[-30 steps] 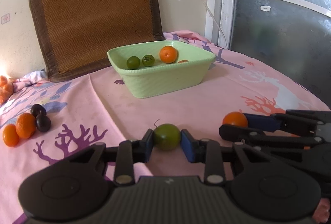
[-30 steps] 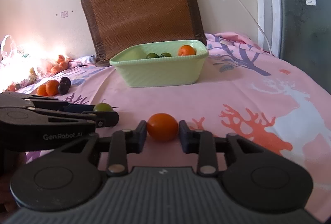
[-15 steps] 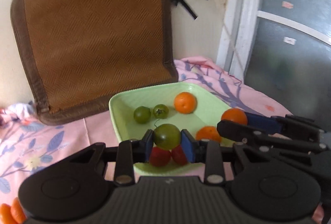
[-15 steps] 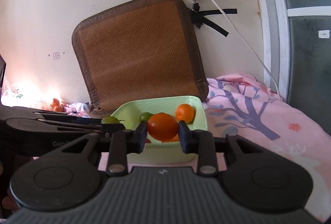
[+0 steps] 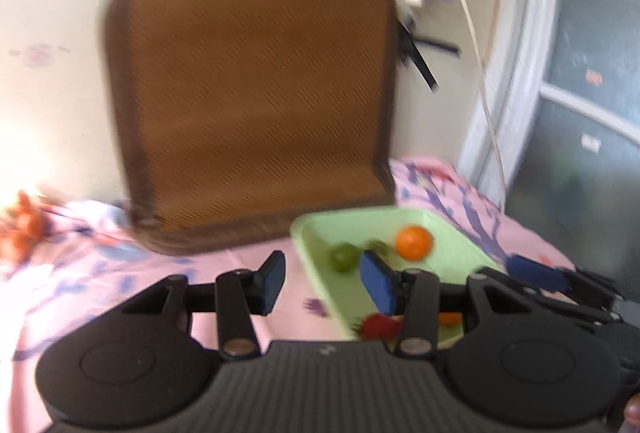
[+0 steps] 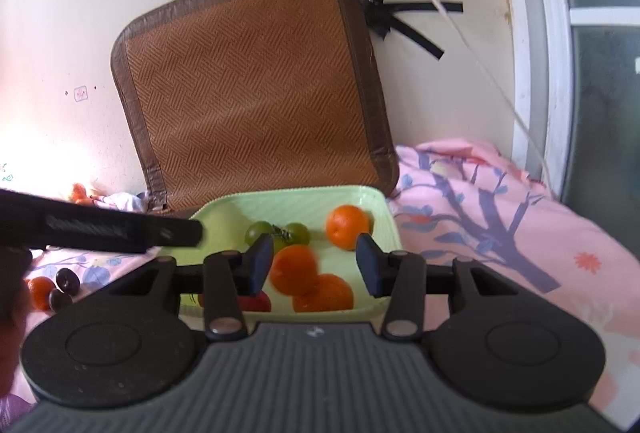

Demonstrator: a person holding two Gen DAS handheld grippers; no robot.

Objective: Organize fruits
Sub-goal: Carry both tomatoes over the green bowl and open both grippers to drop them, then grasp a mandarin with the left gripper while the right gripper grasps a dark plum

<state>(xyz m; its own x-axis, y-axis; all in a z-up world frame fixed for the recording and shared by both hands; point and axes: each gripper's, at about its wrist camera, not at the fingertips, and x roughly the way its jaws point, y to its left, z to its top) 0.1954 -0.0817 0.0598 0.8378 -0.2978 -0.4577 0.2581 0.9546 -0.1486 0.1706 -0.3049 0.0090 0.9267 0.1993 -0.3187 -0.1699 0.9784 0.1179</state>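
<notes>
Both hand-held grippers over the green basin (image 6: 384,205). Right hand-held gripper (image 6: 314,263), lower centre: jaws just opened, blurred orange fruit (image 6: 294,269) between them, apparently unclamped. Left hand-held gripper (image 5: 322,283): jaws just opened, empty.

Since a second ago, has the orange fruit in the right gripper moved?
Yes. The orange fruit has left the tablecloth and now drops between the just-opened right gripper pads into the green basin.
</notes>
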